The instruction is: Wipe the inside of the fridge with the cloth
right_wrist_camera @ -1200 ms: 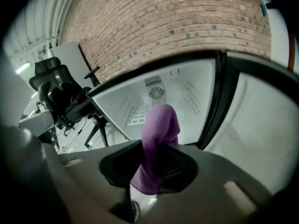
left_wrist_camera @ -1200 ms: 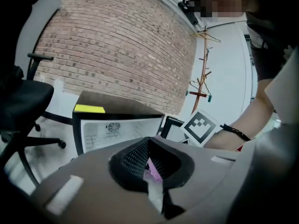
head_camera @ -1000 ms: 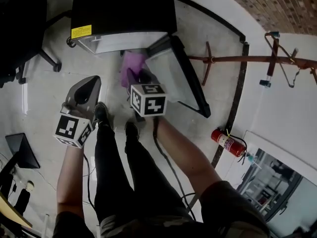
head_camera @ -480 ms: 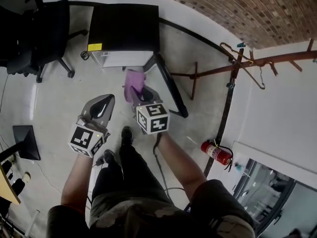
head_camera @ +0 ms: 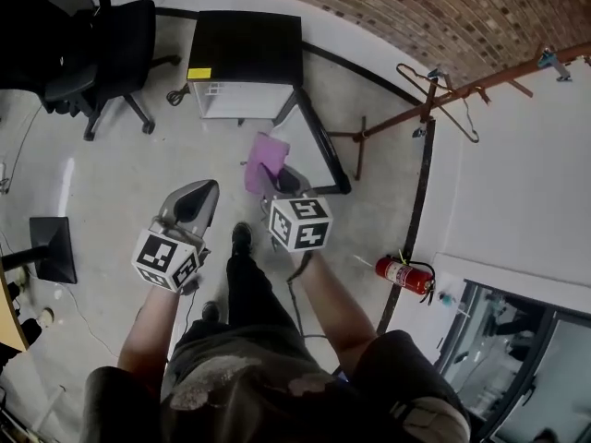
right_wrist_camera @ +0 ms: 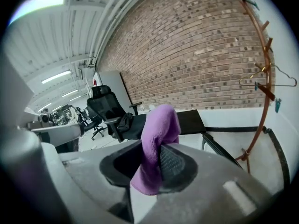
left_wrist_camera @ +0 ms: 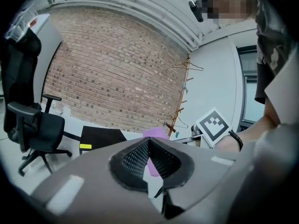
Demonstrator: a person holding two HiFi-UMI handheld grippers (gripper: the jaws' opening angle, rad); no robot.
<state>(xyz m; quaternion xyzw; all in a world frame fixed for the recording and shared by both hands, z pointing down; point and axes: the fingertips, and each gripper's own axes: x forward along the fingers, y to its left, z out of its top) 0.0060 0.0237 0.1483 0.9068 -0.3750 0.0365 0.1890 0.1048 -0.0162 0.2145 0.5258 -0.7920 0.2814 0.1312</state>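
A black fridge point(head_camera: 245, 49) stands on the floor by the brick wall, its door point(head_camera: 319, 141) swung open to the right. In front of the open door, my right gripper point(head_camera: 270, 177) is shut on a purple cloth point(head_camera: 266, 160), which sticks up past the jaws. The right gripper view shows the cloth point(right_wrist_camera: 156, 139) folded over and pinched in that gripper point(right_wrist_camera: 157, 155), with the fridge point(right_wrist_camera: 189, 120) beyond. To the left and lower, my left gripper point(head_camera: 197, 195) is shut with nothing in it. The left gripper view shows this gripper point(left_wrist_camera: 148, 143), the fridge point(left_wrist_camera: 100, 136) and the cloth point(left_wrist_camera: 156, 133).
A black office chair point(head_camera: 111, 44) stands left of the fridge. A wooden coat rack with hangers point(head_camera: 434, 100) leans along the right wall, and a red fire extinguisher point(head_camera: 404, 275) lies near its base. A dark flat panel point(head_camera: 51, 247) sits on the floor at left.
The person has stepped back from the fridge. Both grippers and the cloth are now farther from the fridge opening, and the fridge looks smaller.
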